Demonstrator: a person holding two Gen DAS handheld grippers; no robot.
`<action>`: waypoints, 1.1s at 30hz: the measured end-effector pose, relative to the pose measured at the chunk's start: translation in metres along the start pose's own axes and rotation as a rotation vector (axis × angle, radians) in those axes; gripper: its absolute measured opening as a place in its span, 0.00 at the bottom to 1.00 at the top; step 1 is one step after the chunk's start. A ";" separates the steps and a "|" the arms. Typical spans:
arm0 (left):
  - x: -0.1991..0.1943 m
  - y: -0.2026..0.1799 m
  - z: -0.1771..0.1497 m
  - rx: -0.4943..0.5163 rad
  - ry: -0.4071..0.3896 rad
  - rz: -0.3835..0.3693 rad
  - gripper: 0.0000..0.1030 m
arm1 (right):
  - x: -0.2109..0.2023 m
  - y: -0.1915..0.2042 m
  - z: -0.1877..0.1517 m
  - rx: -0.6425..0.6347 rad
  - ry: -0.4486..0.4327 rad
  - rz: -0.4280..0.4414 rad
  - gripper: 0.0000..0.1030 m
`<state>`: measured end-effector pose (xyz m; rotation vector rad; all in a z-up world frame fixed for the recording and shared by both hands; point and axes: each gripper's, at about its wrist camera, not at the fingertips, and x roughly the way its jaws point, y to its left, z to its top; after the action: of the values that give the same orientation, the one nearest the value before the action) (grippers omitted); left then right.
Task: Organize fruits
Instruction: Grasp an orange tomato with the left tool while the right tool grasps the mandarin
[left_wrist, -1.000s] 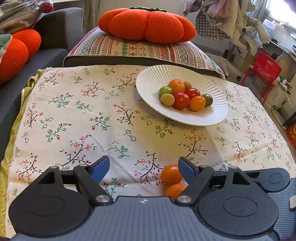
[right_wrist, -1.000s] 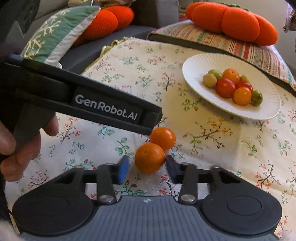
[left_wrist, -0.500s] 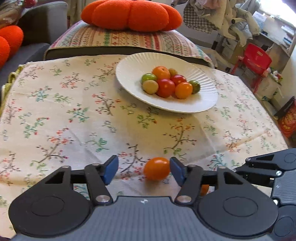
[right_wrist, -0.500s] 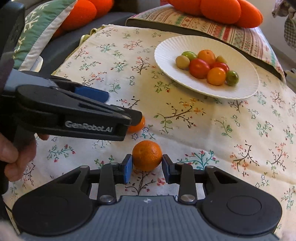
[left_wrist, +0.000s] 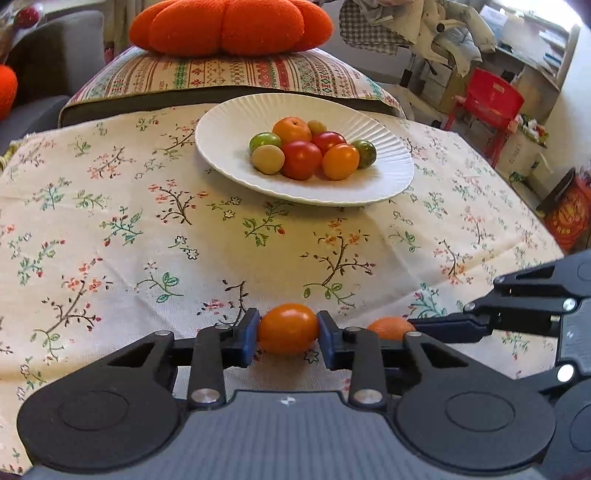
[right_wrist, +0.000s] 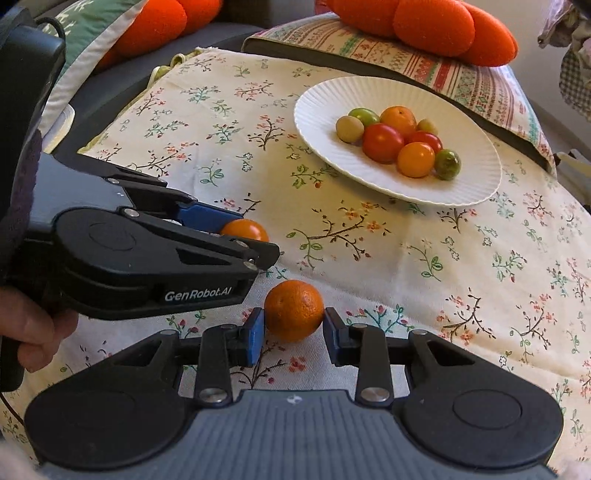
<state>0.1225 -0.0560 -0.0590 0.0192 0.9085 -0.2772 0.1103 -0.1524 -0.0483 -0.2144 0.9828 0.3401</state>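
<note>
Left gripper (left_wrist: 287, 338) now clamped on orange tomato (left_wrist: 287, 333), right gripper (right_wrist: 293, 329) newly tight around mandarin (right_wrist: 294, 309).

A red chair (left_wrist: 487, 96) stands beside cluttered shelves (left_wrist: 532, 55), behind an orange pumpkin cushion (left_wrist: 229, 24).

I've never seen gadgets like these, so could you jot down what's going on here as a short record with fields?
Setting: floral tablecloth
Left gripper: shut on the smooth orange tomato
Right gripper: pads against the dimpled orange, shut on it
Plate: white, ribbed, holding eight small fruits: red, orange, green, yellowish
Fruits off the plate: two, one in each gripper, both low over the cloth
Likely next move: carry both to the plate
</note>
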 end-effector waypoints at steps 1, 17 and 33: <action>-0.001 -0.001 0.000 0.009 0.000 0.005 0.16 | 0.000 0.000 0.000 -0.002 -0.001 0.000 0.30; -0.013 0.003 0.008 -0.005 -0.020 0.021 0.16 | -0.002 0.001 0.002 -0.002 -0.019 0.010 0.30; -0.032 0.021 0.026 -0.072 -0.081 0.023 0.16 | -0.018 -0.012 0.012 0.032 -0.104 0.009 0.30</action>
<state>0.1287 -0.0320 -0.0199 -0.0477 0.8363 -0.2223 0.1146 -0.1632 -0.0262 -0.1620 0.8861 0.3402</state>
